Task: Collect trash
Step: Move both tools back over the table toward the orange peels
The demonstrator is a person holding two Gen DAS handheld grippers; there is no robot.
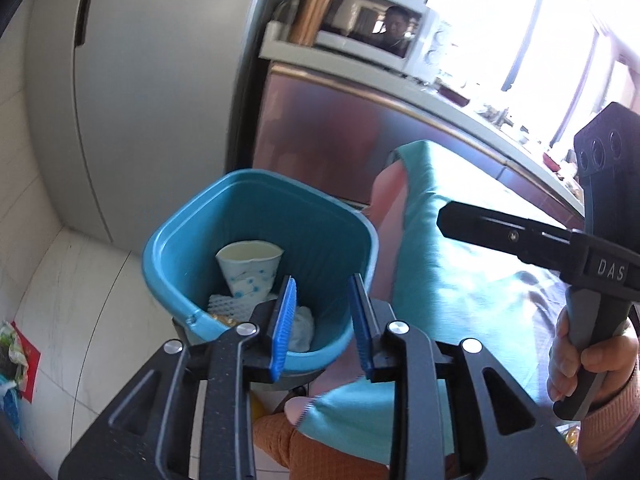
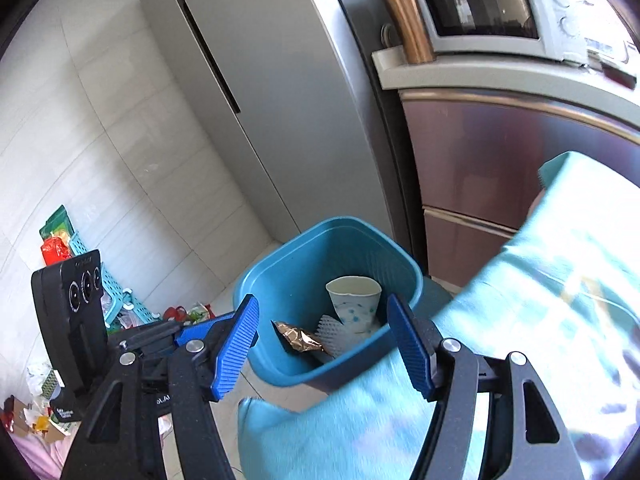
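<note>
Both tongs hang released over the blue trash bin (image 2: 328, 304), left tongs (image 1: 322, 320) narrowly parted, right tongs (image 2: 324, 344) wide; inside lie a paper cup (image 2: 354, 304) and gold wrapper (image 2: 298, 338).

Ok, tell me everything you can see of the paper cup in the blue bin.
The paper cup is white with a light blue dotted pattern, tapering to its base. Its rim looks dented and the inside appears empty. It stands tilted inside the blue bin, mouth up, near the far wall. Its lower part rests against white foam netting, beside a gold foil wrapper. Neither hand-held gripper touches it.
</note>
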